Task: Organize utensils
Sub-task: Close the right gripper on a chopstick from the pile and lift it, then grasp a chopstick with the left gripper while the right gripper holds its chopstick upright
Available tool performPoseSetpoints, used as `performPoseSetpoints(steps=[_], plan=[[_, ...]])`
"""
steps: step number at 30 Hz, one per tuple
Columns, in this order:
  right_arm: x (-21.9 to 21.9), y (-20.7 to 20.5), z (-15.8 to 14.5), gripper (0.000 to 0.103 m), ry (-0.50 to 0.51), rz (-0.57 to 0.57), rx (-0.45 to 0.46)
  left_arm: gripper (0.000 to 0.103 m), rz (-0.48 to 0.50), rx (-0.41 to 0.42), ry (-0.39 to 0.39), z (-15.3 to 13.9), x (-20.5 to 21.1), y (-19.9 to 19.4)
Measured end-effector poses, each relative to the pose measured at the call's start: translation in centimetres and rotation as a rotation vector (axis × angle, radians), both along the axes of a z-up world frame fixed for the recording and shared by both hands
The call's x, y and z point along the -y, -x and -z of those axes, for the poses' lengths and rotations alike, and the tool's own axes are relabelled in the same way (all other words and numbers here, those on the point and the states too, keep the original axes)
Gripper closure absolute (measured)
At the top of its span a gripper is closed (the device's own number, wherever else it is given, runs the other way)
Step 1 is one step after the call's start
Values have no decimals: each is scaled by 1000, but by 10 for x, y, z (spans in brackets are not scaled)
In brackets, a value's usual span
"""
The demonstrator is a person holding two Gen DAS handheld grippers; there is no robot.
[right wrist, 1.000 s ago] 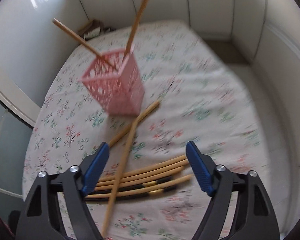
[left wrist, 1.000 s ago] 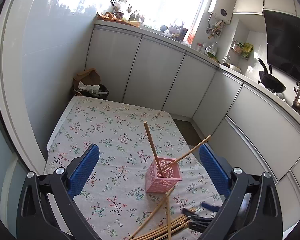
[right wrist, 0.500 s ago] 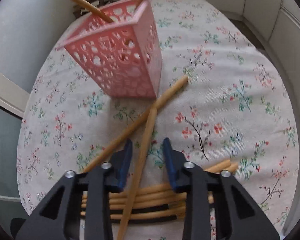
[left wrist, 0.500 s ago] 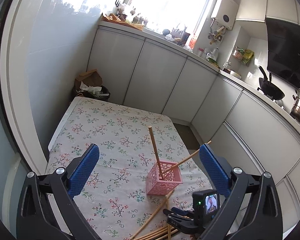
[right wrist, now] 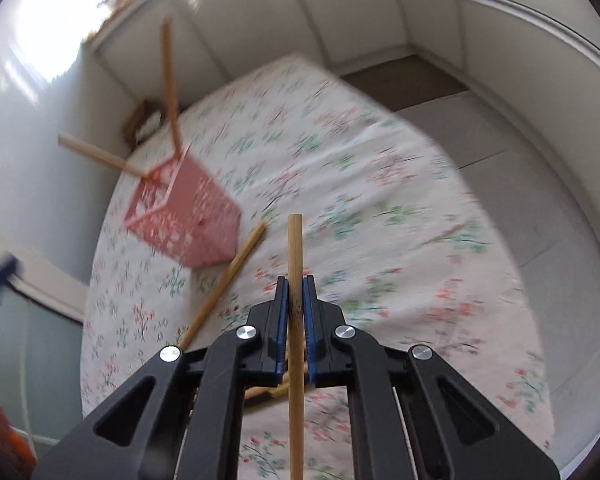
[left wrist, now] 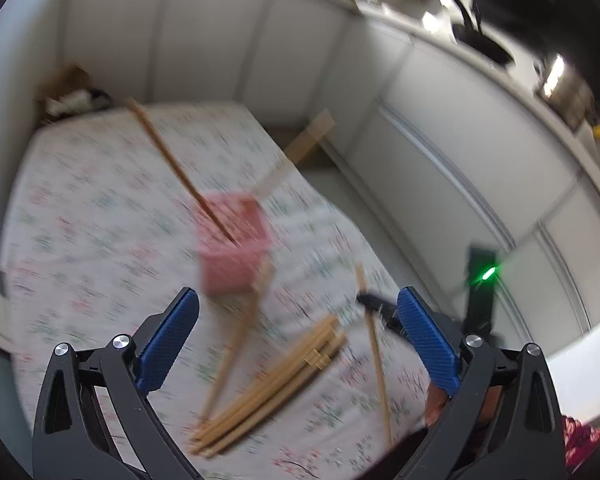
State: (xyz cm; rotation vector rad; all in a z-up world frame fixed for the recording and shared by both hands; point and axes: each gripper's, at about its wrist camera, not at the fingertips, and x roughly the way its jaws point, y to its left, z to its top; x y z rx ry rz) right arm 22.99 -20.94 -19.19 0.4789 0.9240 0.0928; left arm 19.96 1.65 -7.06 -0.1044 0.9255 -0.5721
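The right claw [right wrist: 295,304] was clamped on a single wooden chopstick [right wrist: 295,248], gripping it partway along so its far end projected ahead of the pads, a hold that would probably let the tip be aimed down into the pink basket [right wrist: 188,220]. The left claw [left wrist: 298,330] stood wide open with nothing between its pads, hovering over the loose chopsticks, perhaps ready for the next pick.

The basket stood on the flower-print table [right wrist: 380,184], and two chopsticks [right wrist: 170,80] leaned out of its open top at different angles, resting against the rim. One further chopstick [right wrist: 228,276] lay on the cloth with its tip beside the basket's base. Nearer the left claw, a bundle [left wrist: 268,392] of chopsticks lay roughly parallel; blur made an exact count impossible, though about five seemed likely. One basket and two claws were in sight.
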Motion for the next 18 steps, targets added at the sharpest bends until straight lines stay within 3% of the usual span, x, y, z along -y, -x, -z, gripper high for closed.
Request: performPoseSetpoints(steps=[5, 8, 10, 15, 16, 18], plan=[[25, 21, 7, 95, -17, 44, 30, 9, 79, -86, -134, 47, 40, -9], [27, 28, 7, 95, -19, 22, 59, 19, 71, -168, -222, 89, 43, -26], [28, 30, 9, 95, -34, 13, 69, 37, 67, -184, -261, 111, 43, -33], [32, 30, 10, 95, -51, -3, 85, 62, 48, -126, -435, 148, 56, -35], [34, 30, 11, 95, -57, 1, 85, 72, 33, -92, -468, 150, 56, -34], [38, 31, 12, 95, -69, 8, 80, 90, 35, -128, -450, 153, 52, -35]])
